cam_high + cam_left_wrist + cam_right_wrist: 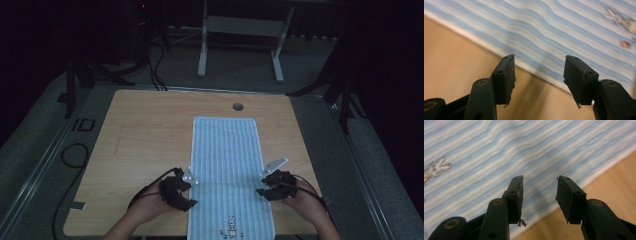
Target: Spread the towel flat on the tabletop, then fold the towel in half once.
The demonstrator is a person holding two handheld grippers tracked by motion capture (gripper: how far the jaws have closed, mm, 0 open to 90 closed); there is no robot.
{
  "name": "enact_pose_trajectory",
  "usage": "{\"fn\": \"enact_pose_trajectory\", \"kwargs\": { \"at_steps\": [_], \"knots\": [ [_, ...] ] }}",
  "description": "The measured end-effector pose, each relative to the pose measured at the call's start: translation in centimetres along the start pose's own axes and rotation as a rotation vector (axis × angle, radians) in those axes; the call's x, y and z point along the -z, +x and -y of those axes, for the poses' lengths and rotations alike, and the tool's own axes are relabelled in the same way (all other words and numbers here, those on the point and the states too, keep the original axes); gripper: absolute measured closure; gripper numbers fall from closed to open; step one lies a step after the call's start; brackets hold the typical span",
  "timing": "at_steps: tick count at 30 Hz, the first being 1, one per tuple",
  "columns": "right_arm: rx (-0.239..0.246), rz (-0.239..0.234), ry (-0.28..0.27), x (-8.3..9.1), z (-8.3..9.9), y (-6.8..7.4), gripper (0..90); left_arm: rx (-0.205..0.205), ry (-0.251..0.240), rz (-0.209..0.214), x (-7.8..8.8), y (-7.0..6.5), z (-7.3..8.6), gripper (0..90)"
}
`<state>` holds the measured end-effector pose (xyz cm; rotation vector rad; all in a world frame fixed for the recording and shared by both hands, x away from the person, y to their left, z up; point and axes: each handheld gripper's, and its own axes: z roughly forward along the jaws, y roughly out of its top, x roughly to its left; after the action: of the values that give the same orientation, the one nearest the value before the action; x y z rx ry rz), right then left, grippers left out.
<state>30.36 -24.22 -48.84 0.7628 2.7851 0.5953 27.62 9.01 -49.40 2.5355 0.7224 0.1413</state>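
Observation:
A long blue-and-white striped towel (227,170) lies flat on the wooden table (145,140), running from the middle to the near edge. A small rabbit motif (231,226) marks its near end. My left gripper (191,191) is at the towel's left edge, open, with nothing between its jaws. The left gripper view shows my left gripper (539,62) hovering over the towel's (564,30) white border and bare wood (454,65). My right gripper (261,184) is open at the towel's right edge. In its own view, my right gripper (540,182) hangs empty above the stripes of the towel (499,150).
A round cable hole (238,106) sits near the table's far edge, just beyond the towel. A white desk frame (240,30) stands on the floor behind the table. Black cables (75,155) loop on the floor at the left. The room around is dark.

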Motion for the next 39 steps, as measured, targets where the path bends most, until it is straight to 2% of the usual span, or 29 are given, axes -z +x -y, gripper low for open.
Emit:
{"fn": "enact_pose_trajectory", "kwargs": {
  "at_steps": [4, 5, 6, 7, 8, 10, 11, 13, 17, 18, 21, 25, 28, 31, 32, 35, 37, 39],
  "knots": [
    [-0.02, 0.011, 0.006, 0.1, -1.3, -2.5, 54.6, 0.024, -0.003, -0.061, 0.0, 2.3, -1.2, 41.3],
    [-0.03, 0.018, 0.01, 0.1, -1.6, -3.2, 54.9, 0.022, 0.002, -0.079, -0.1, 2.8, -1.6, 41.3],
    [-0.03, 0.018, 0.01, 0.1, -1.6, -3.2, 54.9, 0.022, 0.002, -0.079, -0.1, 2.8, -1.6, 41.3],
    [-0.044, 0.02, 0.008, 0.0, -1.9, -4.0, 55.6, 0.017, 0.004, -0.091, -0.5, 3.8, -2.3, 41.3],
    [-0.077, 0.022, 0.014, -0.2, -2.4, -5.5, 55.9, 0.02, -0.003, -0.092, -0.7, 4.2, -2.5, 41.2],
    [-0.087, 0.034, 0.024, -0.4, -2.9, -6.5, 55.8, 0.039, 0.002, -0.085, -1.1, 5.4, -3.2, 41.2],
    [-0.093, 0.037, 0.032, -0.6, -3.2, -7.1, 55.8, 0.04, 0.006, -0.096, -1.3, 5.8, -3.5, 41.3],
    [-0.097, 0.054, 0.051, -1.0, -3.8, -8.1, 55.8, 0.036, 0.016, -0.09, -1.8, 6.6, -4.1, 41.3],
    [-0.091, 0.02, 0.047, -2.0, -4.6, -9.9, 55.7, 0.032, 0.005, -0.081, -2.9, 8.3, -5.1, 41.3],
    [-0.085, 0.014, 0.047, -2.3, -4.7, -10.2, 55.7, 0.033, 0.01, -0.081, -3.2, 8.8, -5.3, 41.3],
    [-0.061, 0.004, 0.052, -3.3, -5.1, -10.7, 55.5, 0.071, 0.012, -0.087, -4.2, 10.1, -5.6, 41.5],
    [-0.038, 0.005, 0.092, -4.8, -5.4, -10.9, 55.5, 0.051, 0.053, -0.101, -5.5, 10.9, -6.0, 42.3],
    [-0.037, -0.006, 0.117, -5.7, -5.5, -11.1, 56.2, 0.034, 0.082, -0.096, -6.2, 11.2, -6.2, 42.3],
    [-0.035, -0.016, 0.151, -6.6, -5.7, -11.3, 58.5, 0.024, 0.107, -0.11, -6.8, 11.3, -6.3, 44.0],
    [-0.035, -0.013, 0.163, -6.9, -5.7, -11.3, 59.6, 0.028, 0.096, -0.097, -6.9, 11.3, -6.3, 44.8],
    [-0.039, -0.039, 0.168, -7.0, -5.7, -11.4, 67.2, 0.038, 0.093, -0.069, -6.9, 11.5, -6.4, 53.3],
    [-0.04, -0.043, 0.171, -7.0, -5.7, -11.4, 77.7, 0.05, 0.078, -0.05, -6.9, 11.6, -6.4, 65.3],
    [-0.031, -0.038, 0.17, -7.1, -5.8, -11.3, 83.8, 0.046, 0.069, -0.045, -7.0, 11.4, -6.5, 76.9]
  ]
}}
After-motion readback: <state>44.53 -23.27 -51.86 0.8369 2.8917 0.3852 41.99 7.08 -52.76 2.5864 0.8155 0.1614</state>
